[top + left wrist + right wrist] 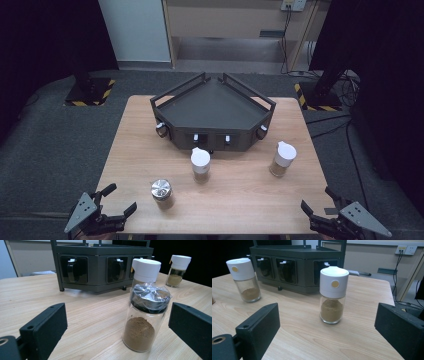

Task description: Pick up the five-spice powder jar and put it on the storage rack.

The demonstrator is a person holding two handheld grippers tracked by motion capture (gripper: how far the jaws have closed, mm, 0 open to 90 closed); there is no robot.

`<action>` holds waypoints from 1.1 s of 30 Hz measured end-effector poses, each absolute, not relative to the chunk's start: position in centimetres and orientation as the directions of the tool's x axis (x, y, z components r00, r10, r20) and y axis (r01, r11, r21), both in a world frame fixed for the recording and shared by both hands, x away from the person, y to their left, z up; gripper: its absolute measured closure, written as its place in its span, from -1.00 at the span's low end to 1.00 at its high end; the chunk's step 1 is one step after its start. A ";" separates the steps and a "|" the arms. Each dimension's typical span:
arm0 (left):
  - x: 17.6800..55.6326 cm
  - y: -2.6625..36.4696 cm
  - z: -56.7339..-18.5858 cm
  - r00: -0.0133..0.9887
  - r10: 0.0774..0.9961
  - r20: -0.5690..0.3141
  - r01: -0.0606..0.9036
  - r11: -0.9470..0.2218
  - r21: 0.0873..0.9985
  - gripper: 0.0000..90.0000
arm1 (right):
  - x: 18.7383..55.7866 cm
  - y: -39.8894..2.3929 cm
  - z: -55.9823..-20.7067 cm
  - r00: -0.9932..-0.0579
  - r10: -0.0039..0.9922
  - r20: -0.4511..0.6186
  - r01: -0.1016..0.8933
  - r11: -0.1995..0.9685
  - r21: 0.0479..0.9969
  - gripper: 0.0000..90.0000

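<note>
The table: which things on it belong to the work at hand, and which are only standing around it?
Belonging to the work:
- silver-lidded jar, in front of the open left gripper
- right white-capped jar, in front of the open right gripper
- middle white-capped jar
- dark corner rack, probably

Only around:
- wall socket and cables
- striped stand bases on the floor

The wooden table (240, 195) carries a dark corner rack (212, 112), a silver-lidded jar (162, 193) and two white-capped jars (200, 165).
</note>
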State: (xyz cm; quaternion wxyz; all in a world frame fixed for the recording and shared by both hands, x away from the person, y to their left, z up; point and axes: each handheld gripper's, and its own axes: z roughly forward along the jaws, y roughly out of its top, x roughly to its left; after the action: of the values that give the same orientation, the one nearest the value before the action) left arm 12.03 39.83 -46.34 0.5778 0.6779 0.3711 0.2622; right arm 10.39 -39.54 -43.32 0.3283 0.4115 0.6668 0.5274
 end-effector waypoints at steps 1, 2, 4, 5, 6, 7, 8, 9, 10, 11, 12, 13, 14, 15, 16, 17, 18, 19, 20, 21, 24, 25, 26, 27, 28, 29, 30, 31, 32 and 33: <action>12.0 39.8 -46.3 0.587 0.806 -0.072 0.200 -0.058 0.978 -0.99 | 10.4 -39.6 -43.3 -0.446 0.895 -0.005 0.202 0.106 0.974 -0.86; 12.0 39.8 -46.3 0.587 0.806 -0.071 0.201 -0.060 0.978 -0.99 | 10.4 -39.6 -43.3 -0.446 0.895 -0.004 0.202 0.105 0.974 -0.86; 12.0 39.8 -46.3 0.586 0.807 -0.070 0.201 -0.061 0.978 -0.99 | 10.4 -39.6 -43.3 -0.447 0.895 -0.001 0.202 0.102 0.974 -0.86; 12.0 39.8 -46.3 0.586 0.808 -0.071 0.200 -0.060 0.978 -0.99 | 10.4 -39.6 -43.4 -0.447 0.895 0.001 0.203 0.100 0.974 -0.86; 12.0 39.8 -46.3 0.586 0.808 -0.070 0.200 -0.060 0.978 -0.99 | 10.4 -39.6 -43.4 -0.447 0.895 0.001 0.202 0.100 0.974 -0.86; 12.0 39.8 -46.3 0.586 0.808 -0.069 0.200 -0.061 0.978 -0.99 | 10.4 -39.6 -43.4 -0.447 0.894 0.001 0.202 0.100 0.974 -0.86; 12.0 39.8 -46.3 0.586 0.808 -0.068 0.200 -0.063 0.978 -0.99 | 10.4 -39.7 -43.4 -0.448 0.894 0.003 0.202 0.098 0.974 -0.86; 12.0 39.7 -46.3 0.585 0.808 -0.067 0.200 -0.064 0.978 -0.99 | 10.4 -39.7 -43.4 -0.448 0.894 0.006 0.203 0.095 0.975 -0.86; 12.0 39.8 -46.3 0.585 0.808 -0.067 0.199 -0.063 0.978 -0.99 | 10.4 -39.7 -43.4 -0.448 0.894 0.005 0.202 0.096 0.975 -0.86; 12.0 39.8 -46.3 0.585 0.808 -0.069 0.199 -0.060 0.978 -0.99 | 10.4 -39.6 -43.4 -0.449 0.894 0.003 0.201 0.097 0.975 -0.86; 12.0 39.8 -46.3 0.584 0.809 -0.069 0.199 -0.061 0.978 -0.99 | 10.4 -39.6 -43.4 -0.449 0.894 0.003 0.202 0.099 0.974 -0.86; 12.0 39.8 -46.3 0.584 0.809 -0.069 0.200 -0.061 0.978 -0.99 | 10.4 -39.6 -43.4 -0.449 0.893 0.002 0.201 0.098 0.975 -0.86; 12.0 39.8 -46.3 0.583 0.809 -0.069 0.200 -0.061 0.978 -0.99 | 10.4 -39.6 -43.4 -0.449 0.893 0.002 0.199 0.097 0.975 -0.86; 12.0 39.7 -46.3 0.583 0.810 -0.068 0.199 -0.061 0.978 -0.99 | 10.4 -39.7 -43.4 -0.449 0.893 0.004 0.199 0.096 0.975 -0.86; 12.0 39.7 -46.3 0.581 0.811 -0.069 0.200 -0.060 0.978 -0.99 | 10.4 -39.7 -43.4 -0.449 0.894 0.005 0.200 0.095 0.975 -0.86; 12.0 39.7 -46.2 0.579 0.812 -0.069 0.201 -0.060 0.978 -0.99 | 10.4 -39.7 -43.4 -0.448 0.894 0.006 0.203 0.095 0.975 -0.86; 12.0 39.6 -46.2 0.577 0.814 -0.067 0.204 -0.063 0.977 -0.99 | 10.5 -39.8 -43.4 -0.447 0.894 0.009 0.205 0.093 0.974 -0.86; 12.0 39.6 -46.2 0.575 0.815 -0.068 0.205 -0.064 0.977 -0.99 | 10.5 -39.9 -43.5 -0.446 0.895 0.013 0.205 0.088 0.975 -0.86; 12.0 39.6 -46.2 0.574 0.816 -0.071 0.206 -0.061 0.977 -0.99 | 10.5 -39.9 -43.6 -0.444 0.896 0.016 0.204 0.083 0.975 -0.86; 12.0 39.6 -46.2 0.573 0.817 -0.070 0.204 -0.059 0.977 -0.99 | 10.5 -39.9 -43.6 -0.441 0.898 0.019 0.203 0.079 0.976 -0.86; 12.1 39.6 -46.3 0.566 0.821 -0.073 0.205 -0.054 0.977 -0.99 | 10.5 -40.1 -43.7 -0.439 0.898 0.029 0.204 0.069 0.977 -0.86; 12.1 39.6 -46.4 0.563 0.823 -0.076 0.206 -0.051 0.977 -0.99 | 10.6 -40.1 -43.7 -0.438 0.898 0.032 0.206 0.066 0.976 -0.86; 12.1 39.6 -46.4 0.562 0.823 -0.080 0.207 -0.047 0.977 -0.99 | 10.6 -40.1 -43.7 -0.436 0.899 0.034 0.209 0.065 0.976 -0.86; 12.1 39.6 -46.4 0.561 0.824 -0.080 0.205 -0.044 0.978 -0.99 | 10.6 -40.1 -43.7 -0.435 0.899 0.036 0.211 0.063 0.975 -0.86; 12.1 39.6 -46.4 0.561 0.824 -0.076 0.201 -0.046 0.978 -0.99 | 10.6 -40.1 -43.7 -0.436 0.899 0.036 0.211 0.063 0.975 -0.86; 12.0 39.6 -46.4 0.562 0.824 -0.071 0.198 -0.051 0.979 -0.99 | 10.5 -40.2 -43.8 -0.438 0.898 0.037 0.208 0.061 0.976 -0.86; 12.1 39.5 -46.3 0.562 0.824 -0.069 0.198 -0.052 0.979 -0.99 | 10.5 -40.2 -43.8 -0.440 0.897 0.038 0.204 0.058 0.977 -0.86; 12.1 39.5 -46.3 0.561 0.825 -0.070 0.200 -0.054 0.978 -0.99 | 10.6 -40.2 -43.8 -0.441 0.897 0.038 0.205 0.059 0.977 -0.86; 12.1 39.5 -46.3 0.561 0.825 -0.071 0.203 -0.054 0.978 -0.99 | 10.6 -40.1 -43.7 -0.440 0.897 0.035 0.207 0.064 0.976 -0.86; 12.1 39.4 -46.3 0.560 0.826 -0.071 0.204 -0.054 0.977 -0.99 | 10.6 -40.1 -43.7 -0.439 0.898 0.033 0.211 0.067 0.975 -0.87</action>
State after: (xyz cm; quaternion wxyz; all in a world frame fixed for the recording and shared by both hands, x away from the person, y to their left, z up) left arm 12.14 39.44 -46.29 0.5716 0.6732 0.3824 0.2718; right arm 10.59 -40.06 -43.68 0.3198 0.4224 0.6567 0.5368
